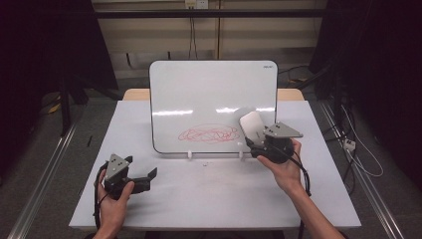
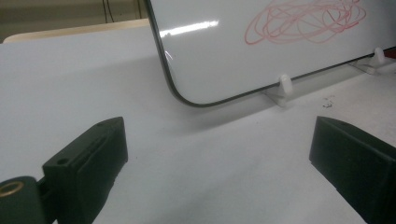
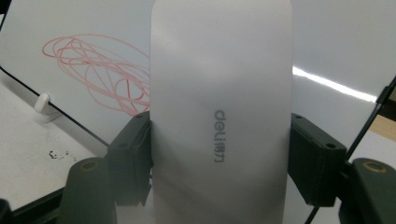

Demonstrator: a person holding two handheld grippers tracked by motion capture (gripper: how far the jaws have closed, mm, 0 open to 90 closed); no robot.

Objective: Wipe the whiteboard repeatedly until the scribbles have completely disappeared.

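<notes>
A white whiteboard (image 1: 214,94) stands tilted on small white feet at the table's middle, with a red scribble (image 1: 209,133) low on its face. My right gripper (image 1: 253,144) is shut on a white eraser (image 1: 252,125), held just in front of the board's lower right, beside the scribble. In the right gripper view the eraser (image 3: 219,116) sits clamped between both jaws, with the scribble (image 3: 98,70) to its left. My left gripper (image 1: 142,172) rests open on the table at the front left, with nothing between its fingers (image 2: 88,163). In the left gripper view the board's lower corner (image 2: 187,98) lies ahead.
The white table (image 1: 214,194) carries the board on clip feet (image 1: 189,155). Small dark specks (image 1: 205,163) lie in front of the board. Cables (image 1: 358,149) and dark floor lie to the right of the table, and metal rails run along both sides.
</notes>
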